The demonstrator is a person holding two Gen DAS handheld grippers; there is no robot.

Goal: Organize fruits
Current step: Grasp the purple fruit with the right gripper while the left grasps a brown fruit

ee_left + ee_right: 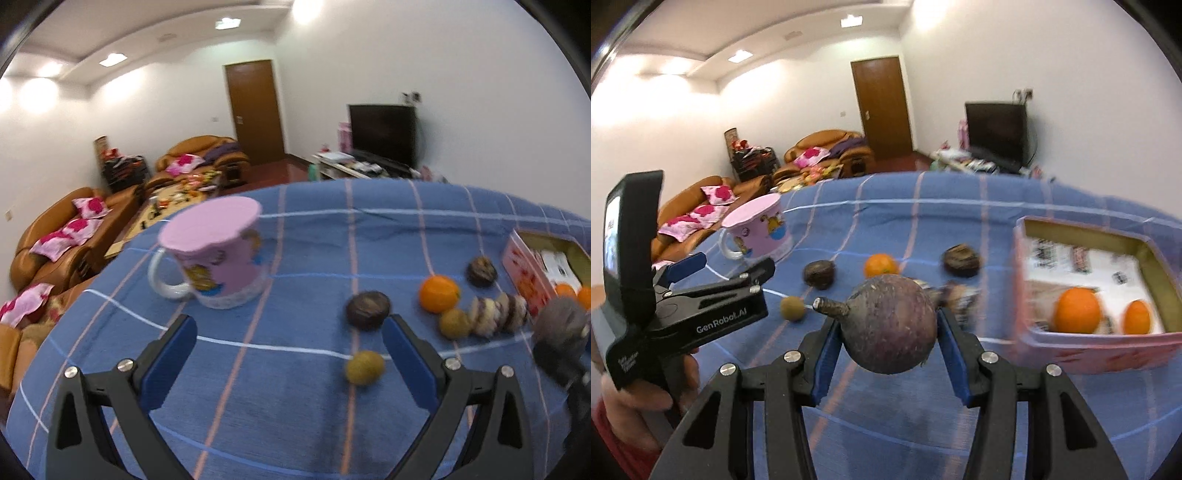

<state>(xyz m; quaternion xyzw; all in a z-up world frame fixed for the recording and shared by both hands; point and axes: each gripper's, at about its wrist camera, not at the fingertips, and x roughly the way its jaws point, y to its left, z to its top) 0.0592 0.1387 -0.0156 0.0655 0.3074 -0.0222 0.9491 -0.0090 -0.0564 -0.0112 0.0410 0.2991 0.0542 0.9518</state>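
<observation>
The blue checked table (pixel 886 424) carries everything, and the pink box (pixel 1089 347) at its three o'clock side is the biggest thing to aim for. It lies open, with two oranges (pixel 1078 310) already inside at its near end and bare white lining behind them. That bare patch looks like the best place to set the next fruit down.

The pink mug (pixel 757 230) stands well apart at ten o'clock and plays no part in this step.

The right gripper (pixel 888 328) is clamped on a round purple fruit (pixel 890 325), one blue pad on each flank, with the stem pointing to nine o'clock. The fruit hangs clear of the cloth. To do this well, I would carry it level toward three o'clock, lift it over the box's near wall rather than brush it, and keep the squeeze even, since a smooth round skin may roll out of flat pads. Lowering it behind the oranges should avoid knocking them.

The left gripper (pixel 288 354) hovers with its jaws spread wide and nothing between the pads, so it is free for the next pick.

Loose on the cloth at twelve o'clock wait a third orange (pixel 881 265), two dark brown fruits (pixel 819 274) and a small yellow-green fruit (pixel 792 308).
</observation>
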